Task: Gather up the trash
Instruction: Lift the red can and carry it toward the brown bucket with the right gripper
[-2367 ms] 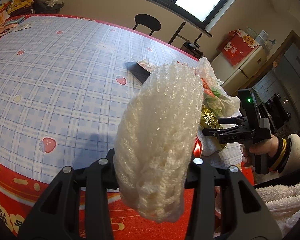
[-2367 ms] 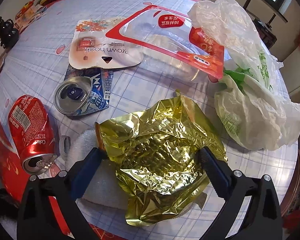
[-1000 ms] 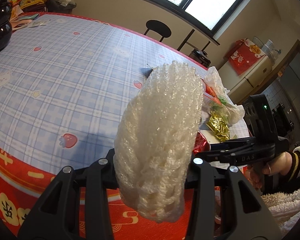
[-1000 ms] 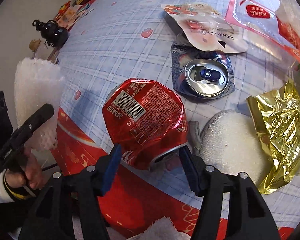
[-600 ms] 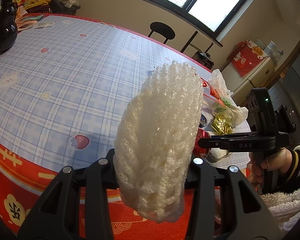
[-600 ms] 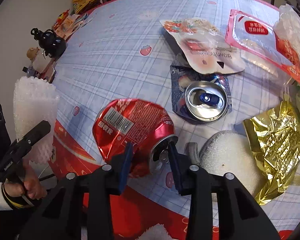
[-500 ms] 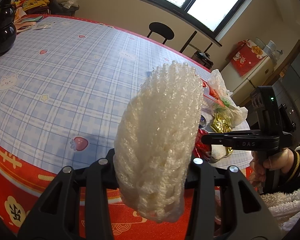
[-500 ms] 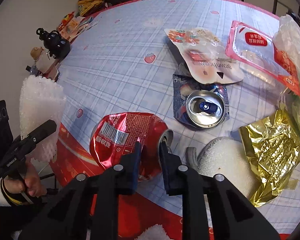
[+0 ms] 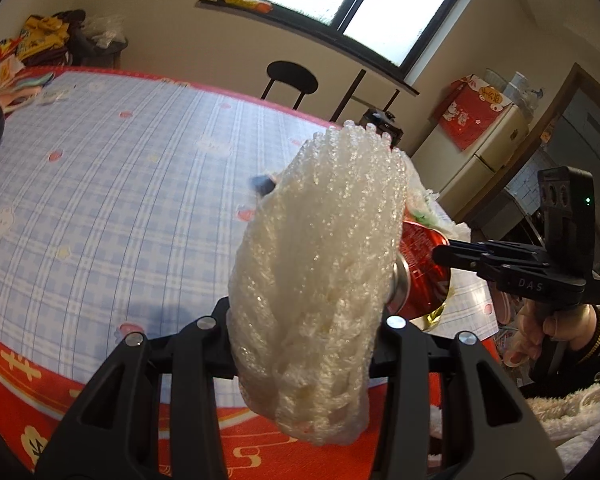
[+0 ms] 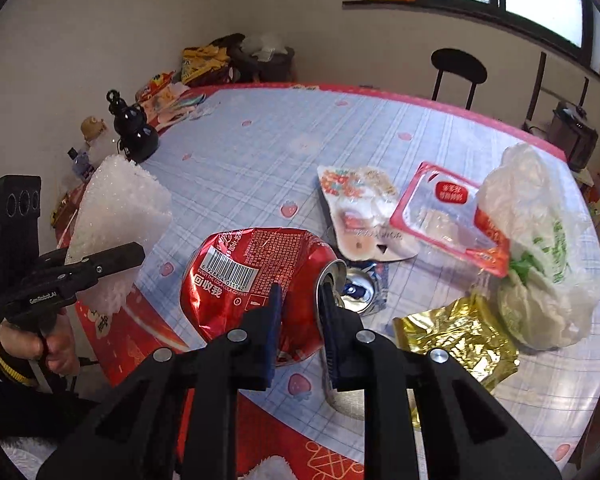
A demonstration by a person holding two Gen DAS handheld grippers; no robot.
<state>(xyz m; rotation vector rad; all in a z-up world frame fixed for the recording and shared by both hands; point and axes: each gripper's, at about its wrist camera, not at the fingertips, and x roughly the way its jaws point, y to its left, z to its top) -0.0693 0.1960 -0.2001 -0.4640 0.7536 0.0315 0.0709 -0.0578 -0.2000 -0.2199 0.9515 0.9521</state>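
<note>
Now right hand-held gripper (image 10: pixel 300 300) pinching crushed red can (image 10: pixel 256 276) at rim, carrying it above tabletop (image 10: pixel 300 152); left hand-held gripper (image 9: pixel 308 320) clamping white foam net (image 9: pixel 320 260). Next likely needing bin, none in view.

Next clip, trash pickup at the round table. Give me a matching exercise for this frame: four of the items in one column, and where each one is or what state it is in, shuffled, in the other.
Things:
1. white foam net
2. crushed red can
3. gold foil wrapper
4. black stool

Places or states:
A. lying on the tablecloth
B. clamped in the left claw
C. standing beyond the table's far edge
D. pinched at its rim by the right claw, off the table

Pairs: 1-B, 2-D, 3-A, 4-C
</note>
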